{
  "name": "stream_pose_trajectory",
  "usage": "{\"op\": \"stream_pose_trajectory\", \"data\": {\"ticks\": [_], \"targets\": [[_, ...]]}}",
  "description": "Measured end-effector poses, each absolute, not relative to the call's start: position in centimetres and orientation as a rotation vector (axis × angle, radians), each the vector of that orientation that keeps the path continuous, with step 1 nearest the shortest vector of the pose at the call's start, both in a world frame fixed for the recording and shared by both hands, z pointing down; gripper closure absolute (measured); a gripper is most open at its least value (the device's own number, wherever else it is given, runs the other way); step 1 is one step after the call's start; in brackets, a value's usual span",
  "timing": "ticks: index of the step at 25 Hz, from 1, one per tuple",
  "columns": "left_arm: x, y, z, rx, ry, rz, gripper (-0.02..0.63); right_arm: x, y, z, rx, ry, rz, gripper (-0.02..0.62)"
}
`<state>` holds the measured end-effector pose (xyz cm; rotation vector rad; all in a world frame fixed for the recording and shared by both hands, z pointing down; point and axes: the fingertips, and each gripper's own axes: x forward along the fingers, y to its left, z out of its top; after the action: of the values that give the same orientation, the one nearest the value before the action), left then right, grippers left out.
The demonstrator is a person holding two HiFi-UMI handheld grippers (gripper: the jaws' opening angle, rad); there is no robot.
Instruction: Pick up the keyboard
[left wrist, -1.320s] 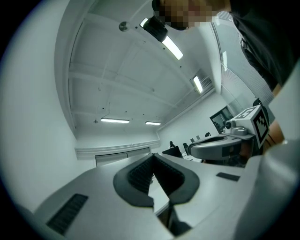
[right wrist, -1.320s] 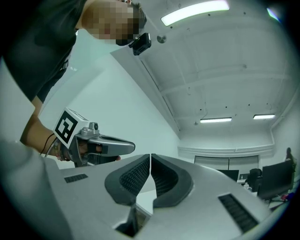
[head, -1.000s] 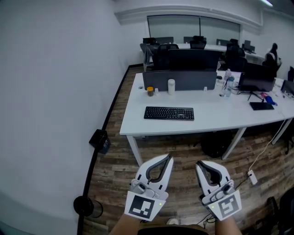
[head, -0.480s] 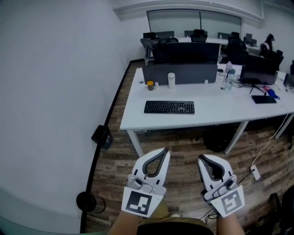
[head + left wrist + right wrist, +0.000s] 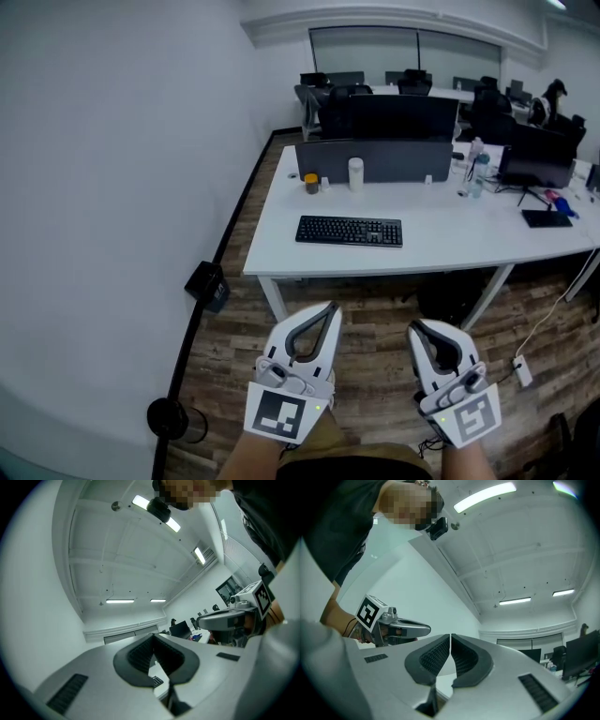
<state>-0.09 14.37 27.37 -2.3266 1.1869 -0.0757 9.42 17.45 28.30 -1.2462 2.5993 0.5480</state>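
Both grippers have crept a bit toward the desk since a second ago; keyboard hasn't moved.

Left gripper [image 5: 330,308]: jaws fully together, nothing between the pads. It is held over the wood floor [image 5: 375,375], short of the desk's near edge and well apart from the keyboard.

Right gripper [image 5: 416,326]: same, pads meeting with only a hairline seam, empty. It sits just right of the left one, both tips aimed at the desk.

Black keyboard [image 5: 349,231] lies flat on the white desk [image 5: 450,246], on its left half, near the front edge and roughly parallel to it. A sliver of it shows under the closed pads in the left gripper view.

Behind the keyboard, against the grey divider panel [image 5: 375,161], stand a white cylindrical container [image 5: 355,173] and, to its left, a small amber jar [image 5: 310,184]. A dark monitor [image 5: 403,117] stands past the panel.
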Motion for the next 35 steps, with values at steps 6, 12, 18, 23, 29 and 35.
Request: {"op": "stream_pose_trajectory", "data": {"ticks": [6, 12, 18, 23, 29, 35], "targets": [[-0.9, 11.0, 28.0, -2.32, 1.219, -0.033, 0.597, 9.2, 14.2, 29.2, -1.244, 2.618, 0.576, 0.56], [-1.7, 5.7, 27.8, -2.339, 1.228, -0.001, 0.597, 9.0, 9.7, 29.7, -1.279, 2.628, 0.564, 0.56], [-2.0, 0.6, 27.3, -2.351, 1.18, 0.012, 0.597, 8.7, 4.4, 30.1, -1.325, 2.604, 0.54, 0.56], [-2.8, -3.2, 27.3, -2.355, 1.178, 0.003, 0.597, 7.9, 0.4, 30.0, -1.338, 2.603, 0.515, 0.56], [-3.0, -7.1, 27.1, -2.368, 1.166, -0.007, 0.597, 7.6, -3.4, 29.7, -1.354, 2.608, 0.497, 0.56], [-2.8, -11.2, 26.7, -2.377, 1.134, -0.018, 0.597, 7.0, -7.7, 28.8, -1.356, 2.616, 0.517, 0.56]]}}
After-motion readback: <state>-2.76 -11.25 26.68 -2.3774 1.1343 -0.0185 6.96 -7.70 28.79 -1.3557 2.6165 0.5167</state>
